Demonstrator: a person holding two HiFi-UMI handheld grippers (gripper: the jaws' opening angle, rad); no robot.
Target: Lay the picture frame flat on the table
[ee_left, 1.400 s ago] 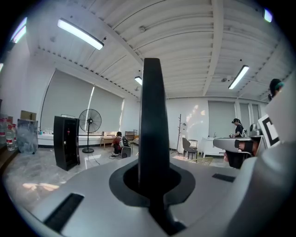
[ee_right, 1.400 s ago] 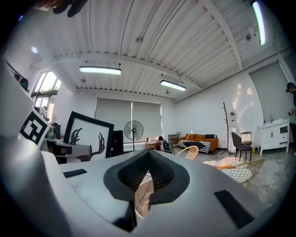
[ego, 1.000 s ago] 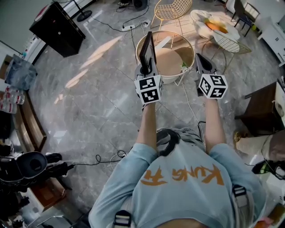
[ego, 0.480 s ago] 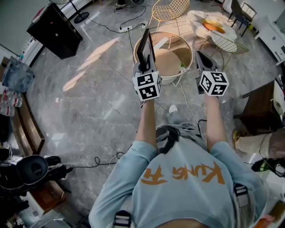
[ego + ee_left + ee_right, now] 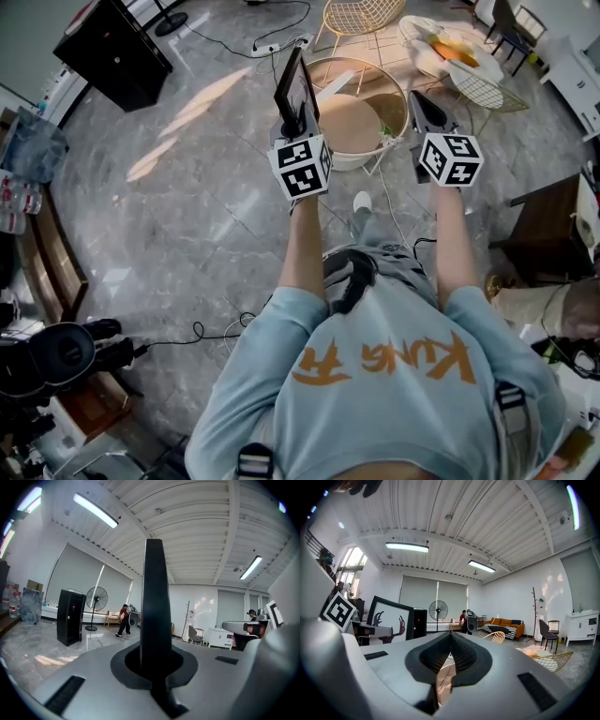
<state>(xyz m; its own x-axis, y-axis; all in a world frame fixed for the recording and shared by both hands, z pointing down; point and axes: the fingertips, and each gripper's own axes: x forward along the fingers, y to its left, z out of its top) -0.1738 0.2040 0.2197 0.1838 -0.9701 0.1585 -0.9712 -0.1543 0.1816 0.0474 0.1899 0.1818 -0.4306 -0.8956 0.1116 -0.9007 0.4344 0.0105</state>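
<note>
Left claw (image 5: 298, 129) gripped the frame (image 5: 296, 89) by its lower edge. Frame upright in the air, long axis vertical, face toward the closed, empty right claw (image 5: 424, 112), near the table (image 5: 349, 124).

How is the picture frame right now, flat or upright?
Upright: picture frame stands on edge, clamped in the left gripper, not yet on the round table.
</note>
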